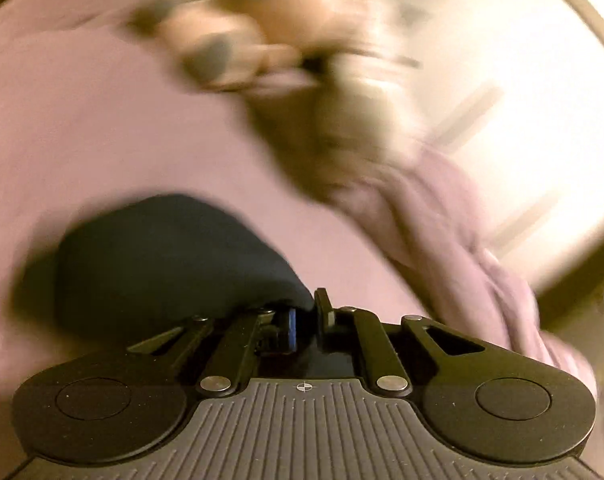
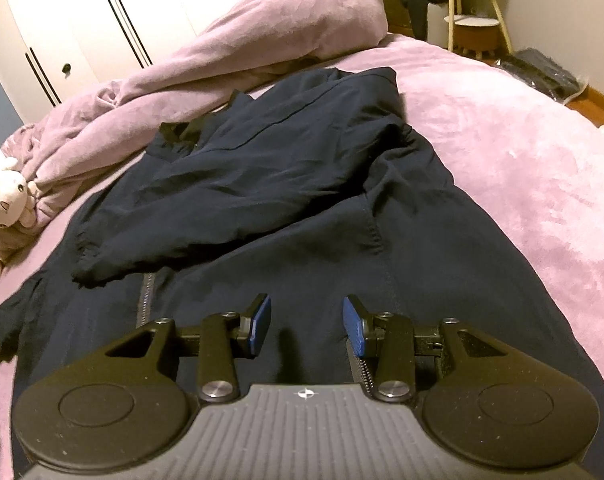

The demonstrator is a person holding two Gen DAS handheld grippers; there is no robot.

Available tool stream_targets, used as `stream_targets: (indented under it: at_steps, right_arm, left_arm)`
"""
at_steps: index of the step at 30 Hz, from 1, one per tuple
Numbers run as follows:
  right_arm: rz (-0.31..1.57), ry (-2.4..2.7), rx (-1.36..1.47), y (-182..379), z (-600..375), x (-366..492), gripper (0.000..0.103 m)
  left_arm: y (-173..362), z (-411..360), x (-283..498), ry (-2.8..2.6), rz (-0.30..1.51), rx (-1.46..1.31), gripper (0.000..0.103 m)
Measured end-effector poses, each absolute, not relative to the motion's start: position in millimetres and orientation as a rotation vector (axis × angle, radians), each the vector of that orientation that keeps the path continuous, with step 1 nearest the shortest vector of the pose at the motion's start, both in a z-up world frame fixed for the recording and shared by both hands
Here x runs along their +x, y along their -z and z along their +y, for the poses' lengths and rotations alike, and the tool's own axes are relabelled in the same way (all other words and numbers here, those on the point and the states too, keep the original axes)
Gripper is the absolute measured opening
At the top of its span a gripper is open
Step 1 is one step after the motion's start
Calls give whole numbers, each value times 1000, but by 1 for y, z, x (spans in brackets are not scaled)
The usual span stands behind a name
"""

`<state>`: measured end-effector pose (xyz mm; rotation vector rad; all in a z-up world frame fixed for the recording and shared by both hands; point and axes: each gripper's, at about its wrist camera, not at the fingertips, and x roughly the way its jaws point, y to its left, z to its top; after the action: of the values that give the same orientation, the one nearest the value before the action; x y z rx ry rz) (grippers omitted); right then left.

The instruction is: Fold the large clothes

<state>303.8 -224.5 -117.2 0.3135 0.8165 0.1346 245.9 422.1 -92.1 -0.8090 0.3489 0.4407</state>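
Jacket point(image 2: 286, 200), navy, zip-front, lies spread across the pink bedspread point(image 2: 502, 160), one sleeve point(image 2: 206, 208) already thrown over the body, zipper point(image 2: 144, 300) running down the near left. Crumpled pink duvet point(image 2: 230, 56) sits just beyond the collar end, plush toy point(image 2: 6, 200) at the left bed edge, apart from the cloth.

Right gripper point(image 2: 307, 325) hovers over the lower body panel, jaws partly apart, blue pads clear of the fabric, nothing between them.

Left gripper point(image 1: 307, 320) is pinched narrow; a dark fold of navy fabric point(image 1: 162, 264) runs right up into the jaws, so probably clamped on a jacket edge, though the left wrist view is badly motion-blurred.

Handling: thin, light, limp woven cloth, likely a bit slick; it will sag and slide, not hold a crease. Best grabbed at stitched edges, i.e. hem, cuff or shoulder seam, where layers are thicker. Avoid a mid-panel pinch, which picks up only one layer.
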Motion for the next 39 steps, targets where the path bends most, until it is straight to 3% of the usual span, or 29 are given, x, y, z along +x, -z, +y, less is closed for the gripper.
stream_targets:
  at_steps: [5,6,8,9,13,17,21,23,39]
  right_arm:
    - [782,-148,339,110,-234,297,40]
    - [776,-145,347,109,-236,297,40]
    - [770,-148,373,107,-241,299,40]
    - [768,-151,387,106,-244,300,40]
    - [769,-193,412,106,-252,307,40]
    - [823,-268,503,115,-255,326,40]
    - [838,-377,597,118,-238,348,41]
    - [827,-409,636,118,-228,361,48]
    - [972,-379,992,167,-193,430,48]
  left_arm:
    - [28,266,298,47,357,-553,12]
    - [25,235,305,126,370,-524,17]
    - [31,183,317,238,424,-469,58]
    - [38,161,322,255,459,-460,64]
    - [86,121,336,217,660,-447,65]
    - [119,134,332,65,771,-424,66]
    - [123,156,319,-68,754,-388,72]
    - [127,165,310,-108,743,-384,74]
    - [143,170,305,-155,749,-398,74]
